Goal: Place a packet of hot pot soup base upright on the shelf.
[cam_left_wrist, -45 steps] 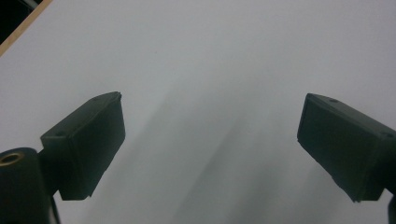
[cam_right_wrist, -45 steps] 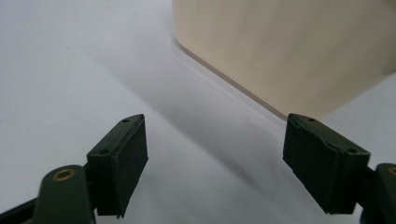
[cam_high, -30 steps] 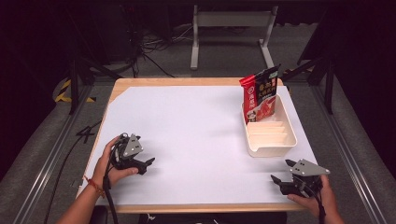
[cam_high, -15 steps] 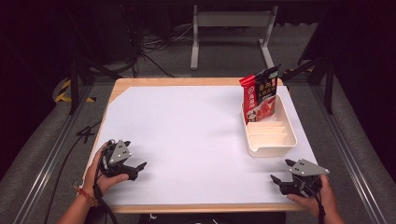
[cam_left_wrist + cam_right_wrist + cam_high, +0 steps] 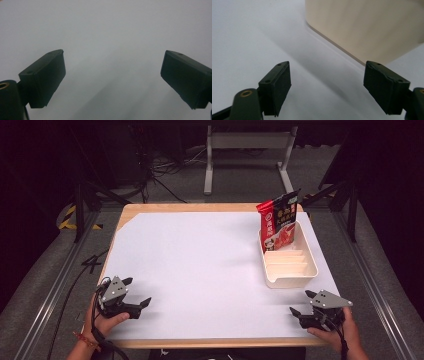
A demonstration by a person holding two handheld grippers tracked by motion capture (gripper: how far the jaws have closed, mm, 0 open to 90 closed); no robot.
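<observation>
The cream tray (image 5: 290, 270) sat by the right edge of the tabletop (image 5: 200, 265), its long axis running from the near edge toward the far edge, and the right gripper (image 5: 302, 304) lay just short of the tray's near end, close to the near right corner. From that gripper the tray lay ahead and a little to the left, with only bare white surface between them. In the right gripper view the tray's pale near wall (image 5: 367, 27) rose close beyond the jaws, which stood wide apart with nothing between them.

A red snack packet (image 5: 278, 220) stood upright in the tray's far compartment, leaning slightly and rising well above the rim. The nearer compartments, divided by low ribs, looked empty. To get to the packet, I judged, the right gripper would have to reach over the whole length of the tray, across those ribs.

The left gripper (image 5: 136, 292) rested near the near left corner, well apart from the tray, its jaws also spread wide and holding nothing; the left gripper view showed plain white surface between its pads (image 5: 46, 75). The right hand (image 5: 335, 330) was plainly the nearer one. Nothing else stood on the tabletop to block the way.
</observation>
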